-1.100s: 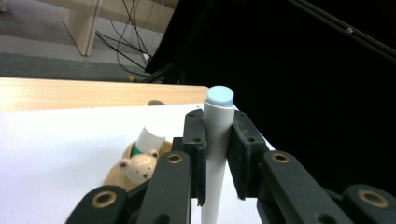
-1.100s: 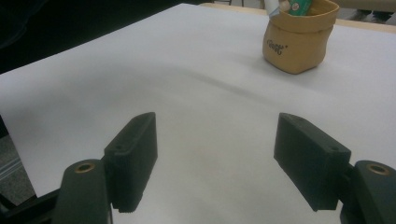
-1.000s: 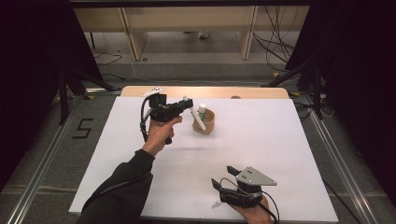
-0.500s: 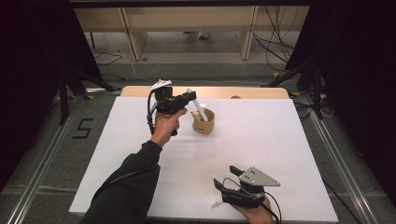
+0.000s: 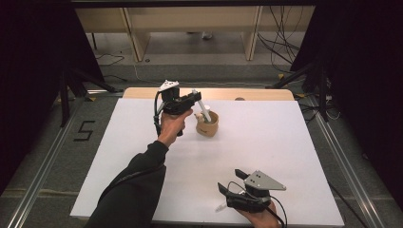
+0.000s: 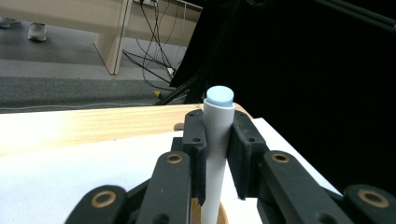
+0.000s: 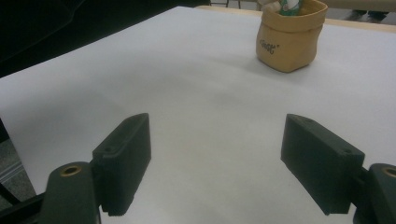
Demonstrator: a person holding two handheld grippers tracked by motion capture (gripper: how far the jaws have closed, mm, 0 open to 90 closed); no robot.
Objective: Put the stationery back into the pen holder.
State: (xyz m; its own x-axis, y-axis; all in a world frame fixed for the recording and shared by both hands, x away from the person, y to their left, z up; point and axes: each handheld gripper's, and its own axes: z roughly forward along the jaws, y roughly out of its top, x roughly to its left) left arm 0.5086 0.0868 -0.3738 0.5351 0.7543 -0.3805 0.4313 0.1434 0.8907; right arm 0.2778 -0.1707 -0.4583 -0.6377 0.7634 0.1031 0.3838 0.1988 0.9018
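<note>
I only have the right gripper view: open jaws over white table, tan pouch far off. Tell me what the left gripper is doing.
Observer: The left gripper is shut on a white cylindrical tube with a pale blue cap, above the small tan paper-like pouch.
Operator: Report whether the tube is clear of the pouch.
Observer: No. In the high view its lower end sits inside the pouch's mouth, leaning.
Operator: Say where my right gripper is.
Observer: The right gripper is at the near edge of the white table, far from the pouch.
</note>
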